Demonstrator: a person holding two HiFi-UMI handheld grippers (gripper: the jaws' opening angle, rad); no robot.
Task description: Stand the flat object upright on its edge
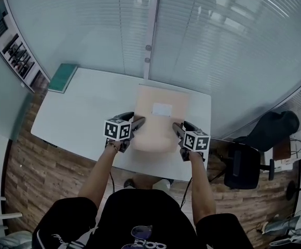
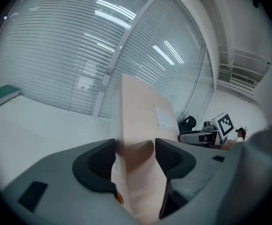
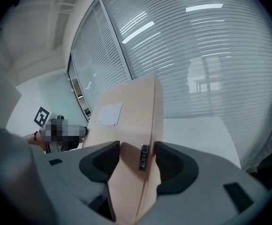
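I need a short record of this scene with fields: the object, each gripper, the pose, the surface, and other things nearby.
object: flat beige box with a white label on its broad face
left gripper: shut on the box's left edge
right gripper: shut on the box's right edge
pose: labelled face shows to the head view, so the box does not seem upright on its edge; whether it touches the table cannot be told
surface: white table
nearby: green book at the table's far left corner
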